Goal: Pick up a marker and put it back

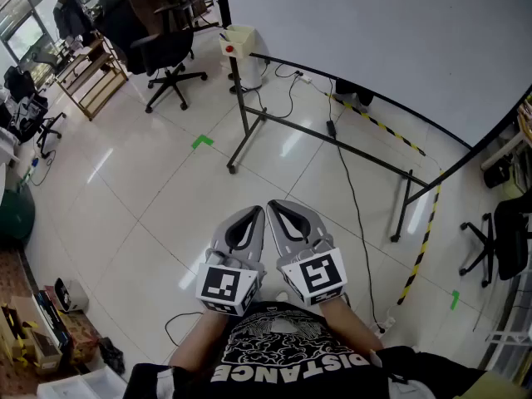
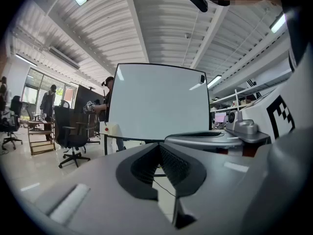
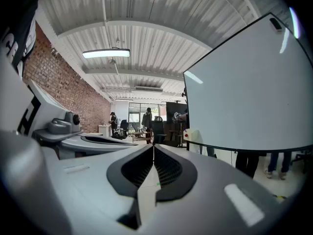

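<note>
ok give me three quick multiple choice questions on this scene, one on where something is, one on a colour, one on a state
1. Where does the cream box with the red dot sit?
A) at the left end of the whiteboard stand, as the head view shows it
B) at its right end
C) at the middle of its top edge

2. What colour is the small tape mark on the floor left of that stand?
A) red
B) green
C) blue

3. How do the jaws of the left gripper and right gripper stand?
A) both shut, nothing between them
B) both wide apart
C) left shut, right wide apart

Answers: 1 A, it sits at the stand's left corner; 2 B, it is bright green on pale tiles; 3 A, each gripper view shows its jaws meeting, nothing held.
</note>
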Available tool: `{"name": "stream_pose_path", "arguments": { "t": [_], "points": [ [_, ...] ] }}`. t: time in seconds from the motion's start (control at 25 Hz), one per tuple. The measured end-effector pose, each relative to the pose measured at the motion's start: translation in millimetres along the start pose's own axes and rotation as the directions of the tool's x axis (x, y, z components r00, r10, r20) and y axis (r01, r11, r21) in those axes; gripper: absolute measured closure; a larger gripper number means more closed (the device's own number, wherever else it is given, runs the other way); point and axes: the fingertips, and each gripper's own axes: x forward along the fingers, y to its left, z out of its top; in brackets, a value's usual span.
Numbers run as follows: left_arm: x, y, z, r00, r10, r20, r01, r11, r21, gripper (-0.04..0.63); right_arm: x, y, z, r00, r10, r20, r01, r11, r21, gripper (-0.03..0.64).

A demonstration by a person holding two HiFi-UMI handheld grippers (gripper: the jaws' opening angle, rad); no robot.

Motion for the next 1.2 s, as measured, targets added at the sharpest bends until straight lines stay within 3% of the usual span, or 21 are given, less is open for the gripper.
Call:
{"name": "stream_pose_path", "arguments": {
  "t": [0.44, 1.2],
  "points": [
    [51.5, 24.9, -2.2, 1.0, -0.012, 0.002, 0.012, 1.0, -0.01, 0.589, 40.6, -39.7, -6.1, 1.0, -0.015, -0.011, 0.015, 1.0, -0.017, 0.615],
    [166.4, 178.0, 26.2, 0.998, -0.064, -0.006, 0.064, 0.997, -0.038, 0.589, 216.0, -96.6, 5.2, 0.994, -0.088, -0.069, 0.087, 0.996, -0.019, 0.615]
  ]
}}
